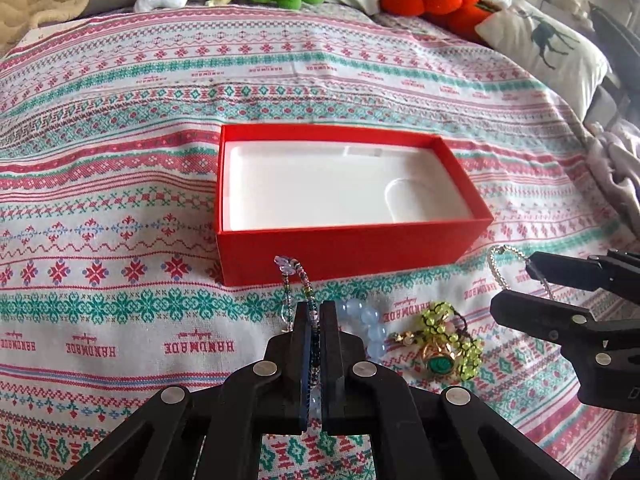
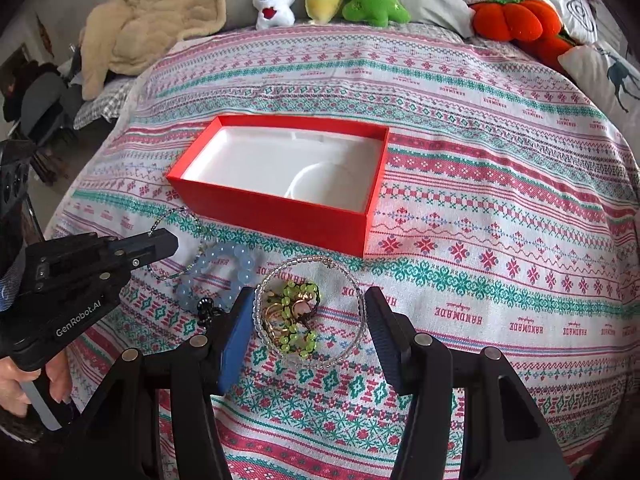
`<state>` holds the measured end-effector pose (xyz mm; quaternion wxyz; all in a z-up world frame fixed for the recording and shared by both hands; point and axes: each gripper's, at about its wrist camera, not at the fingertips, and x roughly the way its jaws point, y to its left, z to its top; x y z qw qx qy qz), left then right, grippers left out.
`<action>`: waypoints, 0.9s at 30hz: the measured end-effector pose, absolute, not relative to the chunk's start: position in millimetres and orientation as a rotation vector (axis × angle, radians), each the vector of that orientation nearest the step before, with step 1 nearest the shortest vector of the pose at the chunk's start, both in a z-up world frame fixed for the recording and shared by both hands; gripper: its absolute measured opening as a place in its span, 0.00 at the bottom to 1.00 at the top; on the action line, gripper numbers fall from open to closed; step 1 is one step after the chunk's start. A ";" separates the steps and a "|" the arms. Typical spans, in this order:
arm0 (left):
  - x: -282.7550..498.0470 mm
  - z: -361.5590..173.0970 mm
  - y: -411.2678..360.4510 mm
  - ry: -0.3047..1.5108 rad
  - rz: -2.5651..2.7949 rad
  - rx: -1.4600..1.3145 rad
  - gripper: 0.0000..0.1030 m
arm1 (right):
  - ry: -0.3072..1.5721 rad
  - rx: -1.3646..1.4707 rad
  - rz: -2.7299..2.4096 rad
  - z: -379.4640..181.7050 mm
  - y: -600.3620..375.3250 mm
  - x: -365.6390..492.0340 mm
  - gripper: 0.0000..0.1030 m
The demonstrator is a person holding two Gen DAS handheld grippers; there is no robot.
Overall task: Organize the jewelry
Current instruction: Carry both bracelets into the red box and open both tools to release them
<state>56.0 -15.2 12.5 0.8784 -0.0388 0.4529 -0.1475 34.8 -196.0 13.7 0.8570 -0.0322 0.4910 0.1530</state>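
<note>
Closed on a thin beaded bracelet (image 1: pixel 298 280), the left gripper (image 1: pixel 315 312) is near the empty red box (image 1: pixel 344 248). Right gripper (image 2: pixel 310 320), jaws apart, holds nothing, hovering over green bead jewelry (image 2: pixel 296 316). Cloth (image 1: pixel 120 160) reads "HANDMADE"; gripper body "GenRobot.AI".

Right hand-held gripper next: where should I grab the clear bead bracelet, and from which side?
Take the clear bead bracelet at its bare right arc, from above, one finger inside the ring, one outside. It lies flat, and the green bead piece crowds its left.
</note>
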 end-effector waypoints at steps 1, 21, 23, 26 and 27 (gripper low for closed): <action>57.4 16.0 -13.4 0.942 -0.307 -0.084 0.00 | 1.024 -0.065 0.322 18.1 -195.1 36.5 0.56; 133.3 40.3 -21.0 0.915 -0.514 -0.292 0.00 | 0.950 0.010 0.324 40.4 -199.7 103.6 0.56; 141.8 36.8 -21.9 0.919 -0.533 -0.333 0.00 | 0.956 0.027 0.333 36.8 -201.5 110.3 0.56; 153.8 21.7 -21.8 0.968 -0.505 -0.363 0.00 | 0.961 0.021 0.337 30.7 -201.0 117.0 0.56; 156.8 16.2 -20.9 0.983 -0.484 -0.357 0.00 | 0.963 0.016 0.340 28.3 -200.2 118.5 0.56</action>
